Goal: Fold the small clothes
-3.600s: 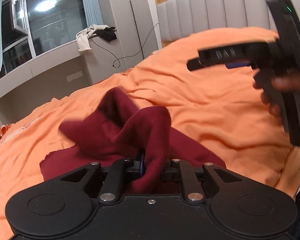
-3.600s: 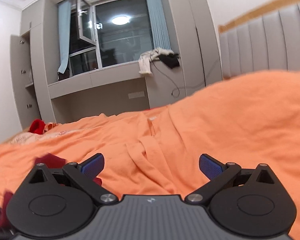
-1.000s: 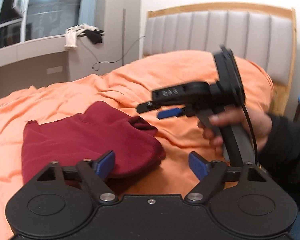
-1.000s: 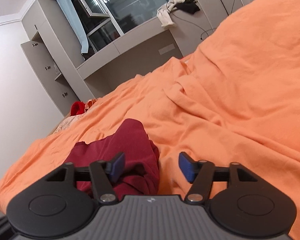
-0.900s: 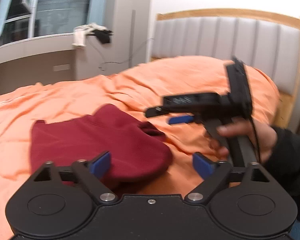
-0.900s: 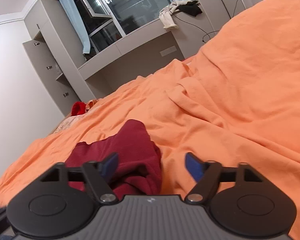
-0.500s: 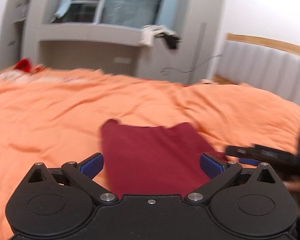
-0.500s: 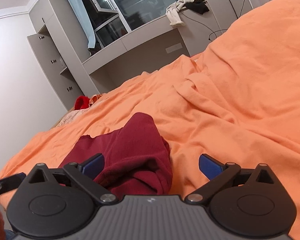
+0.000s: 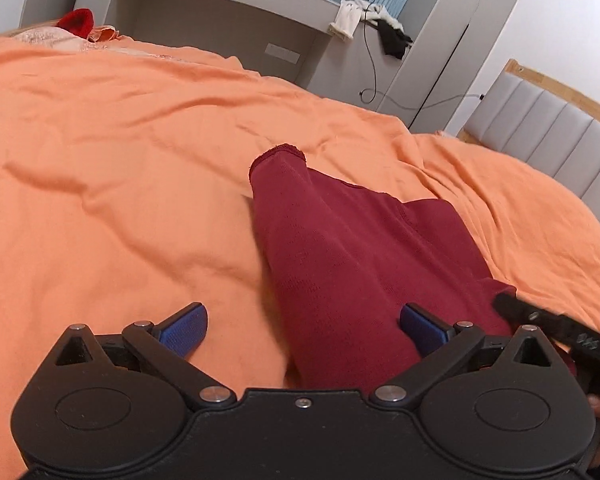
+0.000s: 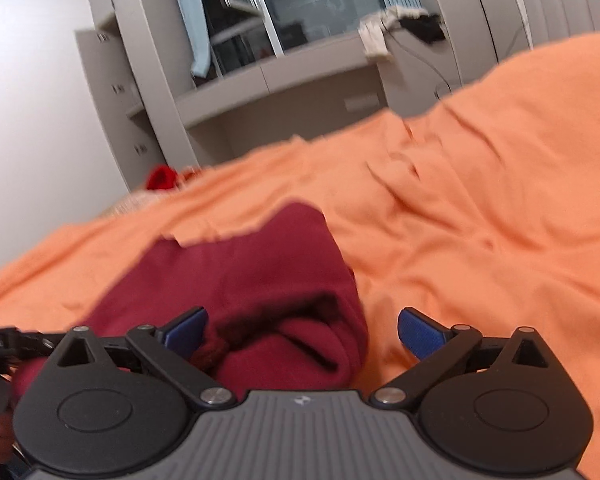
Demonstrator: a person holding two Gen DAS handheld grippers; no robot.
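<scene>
maroon garment [image 9: 352,248] lies on the orange bedspread [image 9: 112,160], around mid-bed, well short of the headboard [image 9: 548,128]. it reads as partly folded: a flat layer underneath, a doubled, bunched roll at the near end in the right wrist view [image 10: 284,320], and one narrow hemmed end pointing toward the window-side edge.

change: 3.6 s ago the left gripper [image 9: 303,330] was clamped on a raised bunch of this cloth; a second ago it was already let go. now its jaws stand wide open, empty, low over the garment's near edge. right gripper [image 10: 302,330] likewise has jaws wide open, nothing held, straddling the rolled end. both views have swung round to face the cloth head-on.

judgement: one fold is laid down and released; both tools look to be lining up for the next grasp. bunched end is untidy and may need smoothing.

background: red item [image 9: 76,20] at the far edge of the bed, clothes draped on the window ledge [image 9: 352,12].
</scene>
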